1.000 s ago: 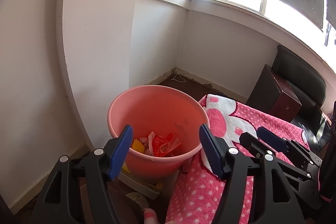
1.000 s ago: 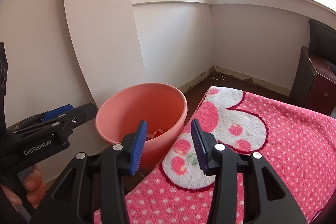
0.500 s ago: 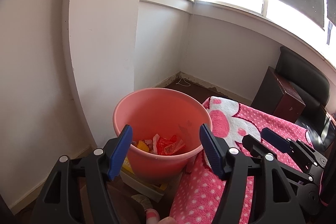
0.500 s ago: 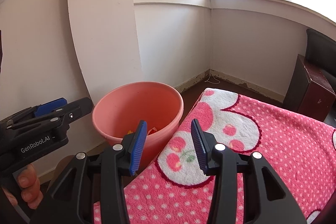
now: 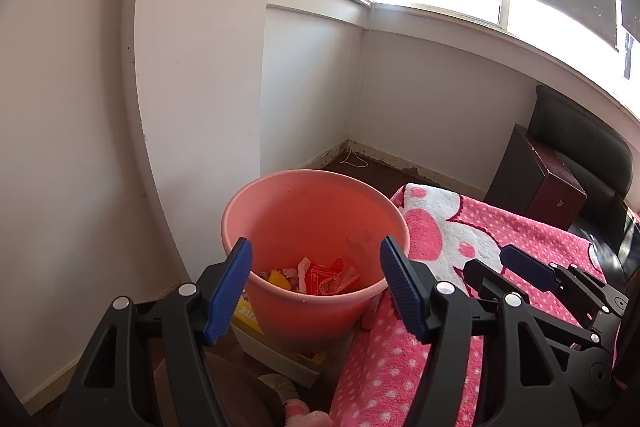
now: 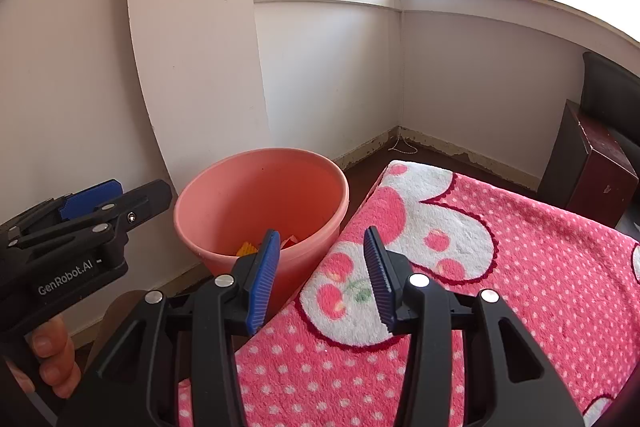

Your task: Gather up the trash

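Pink round plastic bucket (image 5: 316,223) holds crinkled wrappers (image 5: 320,277); left tool (image 5: 316,281) and right tool (image 6: 322,277) gape empty.

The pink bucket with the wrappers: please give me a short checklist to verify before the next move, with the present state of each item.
1. Left gripper empty, jaws apart: ok.
2. Right gripper empty, jaws apart: ok.
3. Pink bucket upright, mouth unobstructed: ok.
4. Wrappers lie inside the bucket: ok.
5. Trash left on the pink blanket: none on the visible part; the rest, cannot tell.
6. Yellow-printed box under the bucket, whether it is trash: cannot tell.
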`<state>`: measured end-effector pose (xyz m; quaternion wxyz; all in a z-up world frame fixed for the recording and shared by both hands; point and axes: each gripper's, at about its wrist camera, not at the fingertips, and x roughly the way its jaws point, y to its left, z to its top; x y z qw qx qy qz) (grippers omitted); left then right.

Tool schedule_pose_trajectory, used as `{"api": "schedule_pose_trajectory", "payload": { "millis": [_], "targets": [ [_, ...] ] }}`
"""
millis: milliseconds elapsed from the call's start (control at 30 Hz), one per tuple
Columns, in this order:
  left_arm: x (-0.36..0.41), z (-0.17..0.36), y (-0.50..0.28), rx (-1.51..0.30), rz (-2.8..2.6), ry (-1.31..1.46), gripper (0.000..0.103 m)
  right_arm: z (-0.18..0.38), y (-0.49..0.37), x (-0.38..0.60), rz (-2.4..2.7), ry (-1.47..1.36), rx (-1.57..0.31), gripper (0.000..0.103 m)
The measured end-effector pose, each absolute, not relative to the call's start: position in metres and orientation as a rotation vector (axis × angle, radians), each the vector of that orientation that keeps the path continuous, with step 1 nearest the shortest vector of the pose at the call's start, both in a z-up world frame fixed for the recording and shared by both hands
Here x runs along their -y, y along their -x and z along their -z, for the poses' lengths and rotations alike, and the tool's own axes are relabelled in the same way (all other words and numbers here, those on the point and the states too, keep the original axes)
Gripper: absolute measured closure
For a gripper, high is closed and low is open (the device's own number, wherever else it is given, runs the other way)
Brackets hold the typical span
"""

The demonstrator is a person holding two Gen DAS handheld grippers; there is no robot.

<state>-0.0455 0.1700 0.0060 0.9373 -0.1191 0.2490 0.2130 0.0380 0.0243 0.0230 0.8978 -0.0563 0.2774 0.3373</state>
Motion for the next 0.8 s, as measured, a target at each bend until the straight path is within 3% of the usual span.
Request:
{"api": "schedule_pose_trajectory", "payload": {
  "millis": [800],
  "targets": [
    [-0.1701,-0.0069,0.0464,-0.507,-0.439,0.233,0.038,-0.0207,-0.0389,-0.0272,-0.694,0.120,-0.595,0.058]
  ]
}}
